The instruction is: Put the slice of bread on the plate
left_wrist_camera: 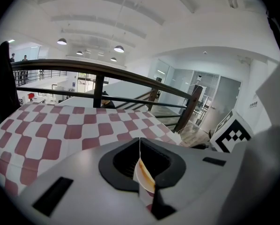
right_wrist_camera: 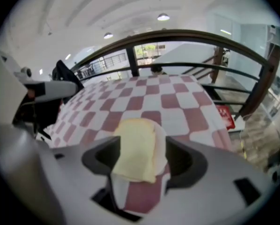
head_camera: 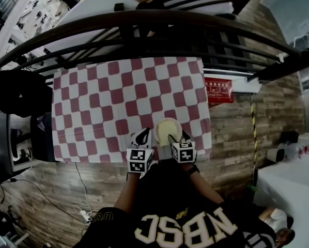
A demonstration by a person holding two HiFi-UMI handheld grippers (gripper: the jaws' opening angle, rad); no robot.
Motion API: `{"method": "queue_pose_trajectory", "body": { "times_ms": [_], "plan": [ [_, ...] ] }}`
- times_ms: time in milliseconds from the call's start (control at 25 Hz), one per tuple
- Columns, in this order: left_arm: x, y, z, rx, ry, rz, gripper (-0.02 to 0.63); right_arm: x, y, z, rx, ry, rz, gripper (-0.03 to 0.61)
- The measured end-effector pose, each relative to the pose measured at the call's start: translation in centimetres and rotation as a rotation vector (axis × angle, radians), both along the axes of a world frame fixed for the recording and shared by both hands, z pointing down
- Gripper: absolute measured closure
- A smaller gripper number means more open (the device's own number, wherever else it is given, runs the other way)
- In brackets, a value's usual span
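A pale yellow slice of bread [right_wrist_camera: 134, 146] lies flat on a small white plate [right_wrist_camera: 162, 149] near the front edge of the red-and-white checked table [head_camera: 118, 102]. My right gripper [right_wrist_camera: 142, 159] stands open around the slice, its jaws well apart on either side and not pressing on it. From the head view, the bread [head_camera: 168, 125] and plate [head_camera: 160, 132] sit between both grippers. My left gripper [head_camera: 143, 137] is at the plate's left rim. In the left gripper view its jaws [left_wrist_camera: 141, 165] are closed on a thin white edge with an orange-brown line, the plate [left_wrist_camera: 143, 178] seen edge-on.
A dark curved railing [head_camera: 144, 22] runs behind the table's far edge, with a drop beyond it. A red sign [head_camera: 218, 91] hangs at the table's right side. A black chair [head_camera: 17, 94] stands at the left. The checked cloth beyond the plate is bare.
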State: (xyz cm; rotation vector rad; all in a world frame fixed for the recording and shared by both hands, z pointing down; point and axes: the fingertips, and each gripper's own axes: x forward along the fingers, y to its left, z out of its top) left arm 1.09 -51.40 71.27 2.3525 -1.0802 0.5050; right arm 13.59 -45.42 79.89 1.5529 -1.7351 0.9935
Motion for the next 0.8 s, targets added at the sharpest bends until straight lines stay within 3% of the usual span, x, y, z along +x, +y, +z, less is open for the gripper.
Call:
{"method": "queue_pose_trajectory", "body": {
  "times_ms": [280,400,560,800],
  "plan": [
    [-0.8,-0.9,-4.4,0.095,0.062,-0.041,0.589,-1.2,-3.0,-9.1,0.27,-0.059,-0.006,0.289],
    [-1.0,-0.9,-6.9,0.138,0.106,-0.06,0.589,-1.6,-3.9,-13.3,0.389,-0.059,-0.027,0.334],
    [-1.8,-0.2,-11.5,0.217,0.169,-0.11,0.589,-2.3,-3.9,-18.5,0.538,-0.036,-0.082,0.447],
    [-3.2,1.2,-17.6,0.39,0.169,-0.125,0.589,-3.4,-2.2,-26.4,0.802,0.081,-0.11,0.558]
  ]
}}
